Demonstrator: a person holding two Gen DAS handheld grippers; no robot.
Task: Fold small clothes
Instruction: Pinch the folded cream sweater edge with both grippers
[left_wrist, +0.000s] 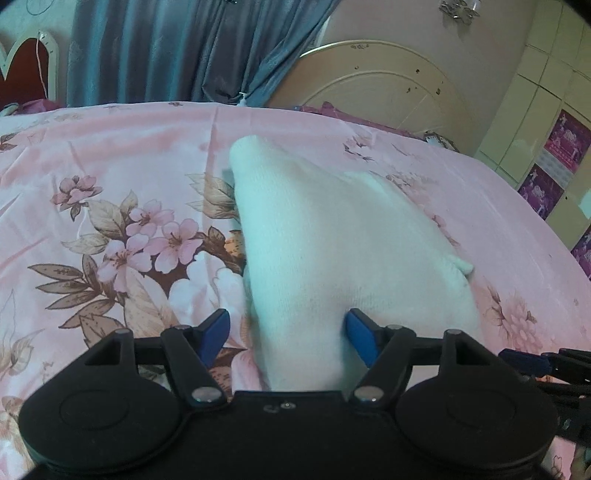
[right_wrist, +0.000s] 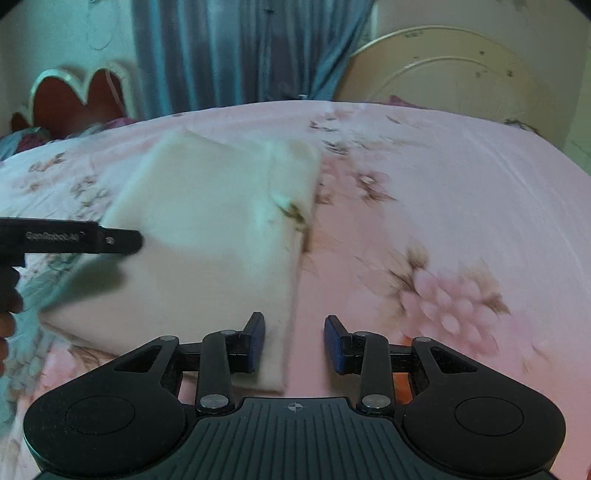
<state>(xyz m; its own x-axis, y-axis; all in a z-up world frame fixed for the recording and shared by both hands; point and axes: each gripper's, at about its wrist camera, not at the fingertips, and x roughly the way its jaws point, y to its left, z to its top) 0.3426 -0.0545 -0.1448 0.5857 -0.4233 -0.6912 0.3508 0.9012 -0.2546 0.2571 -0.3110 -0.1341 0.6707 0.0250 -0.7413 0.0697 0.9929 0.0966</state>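
Note:
A small white knit garment (left_wrist: 314, 240) lies folded on the pink floral bedsheet (left_wrist: 110, 155). My left gripper (left_wrist: 286, 341) is open, its blue pads on either side of the garment's near end; the cloth runs between the jaws and under the gripper. In the right wrist view the same garment (right_wrist: 207, 229) lies flat as a folded rectangle. My right gripper (right_wrist: 294, 343) is open and empty, just over the garment's near right corner. The left gripper's black arm (right_wrist: 74, 240) reaches in over the cloth from the left.
The bedsheet (right_wrist: 443, 206) spreads to all sides. A cream round headboard (left_wrist: 388, 85) and blue curtain (left_wrist: 177, 51) stand behind the bed. A cupboard (left_wrist: 546, 122) is at the right. The right gripper's tip (left_wrist: 543, 363) shows at the left view's right edge.

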